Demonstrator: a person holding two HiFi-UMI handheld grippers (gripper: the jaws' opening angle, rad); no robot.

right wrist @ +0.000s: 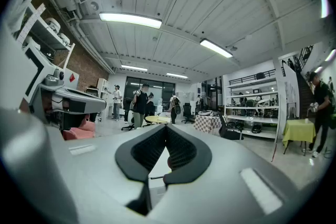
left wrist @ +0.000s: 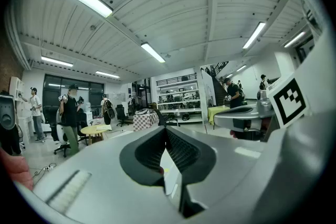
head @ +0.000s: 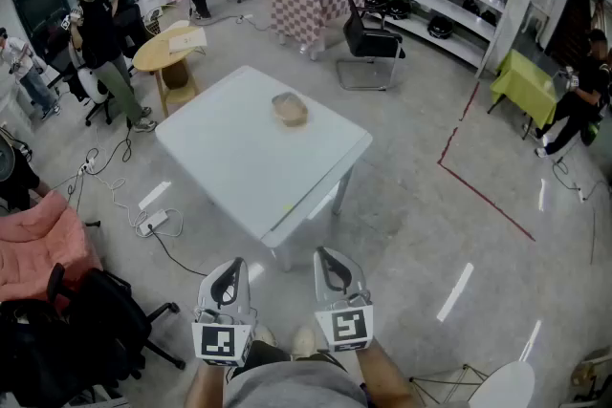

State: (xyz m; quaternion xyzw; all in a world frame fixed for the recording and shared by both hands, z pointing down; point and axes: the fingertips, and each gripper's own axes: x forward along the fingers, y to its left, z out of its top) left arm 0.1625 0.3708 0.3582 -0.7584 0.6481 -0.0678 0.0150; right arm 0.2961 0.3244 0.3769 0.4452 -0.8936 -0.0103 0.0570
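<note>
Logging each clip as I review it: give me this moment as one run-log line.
left gripper: shut, empty | right gripper: shut, empty | both short of white table | tan bowl on table, untouched

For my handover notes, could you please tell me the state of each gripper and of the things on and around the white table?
Left gripper: fingers shut, nothing between them.
Right gripper: fingers shut, nothing between them.
Tan object: resting on the white table, untouched, apart from both grippers.
Black chair: upright, unoccupied, beyond the table.
</note>
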